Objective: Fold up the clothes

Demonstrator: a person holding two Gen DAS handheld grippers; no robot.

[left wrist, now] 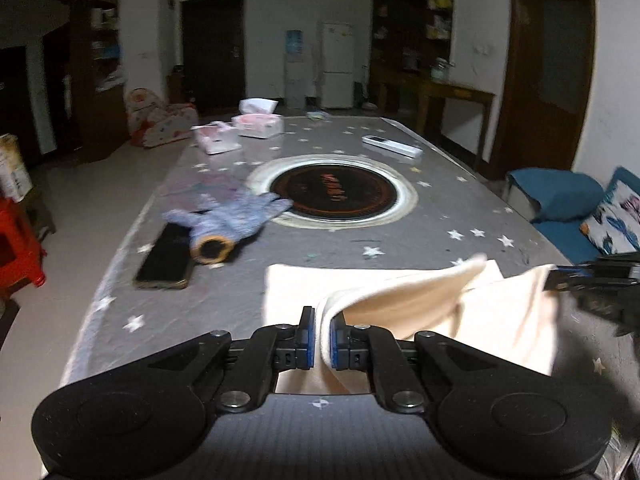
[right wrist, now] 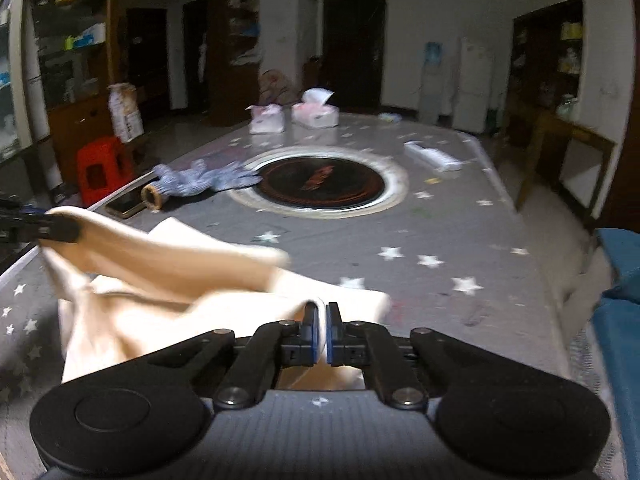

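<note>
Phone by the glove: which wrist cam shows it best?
Left wrist: the phone lies almost whole beside the glove. In the right wrist view the phone is small, partly hidden behind the cream garment.

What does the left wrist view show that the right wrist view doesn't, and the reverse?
Only the left wrist view shows the patterned cushion on the blue sofa at right.

Only the right wrist view shows the glass-fronted cabinet at far left.

Both show the left gripper and the right gripper, jaws shut on edges of the cream cloth, plus the grey star table cover, round black hotplate, blue glove, phone and red stool.
</note>
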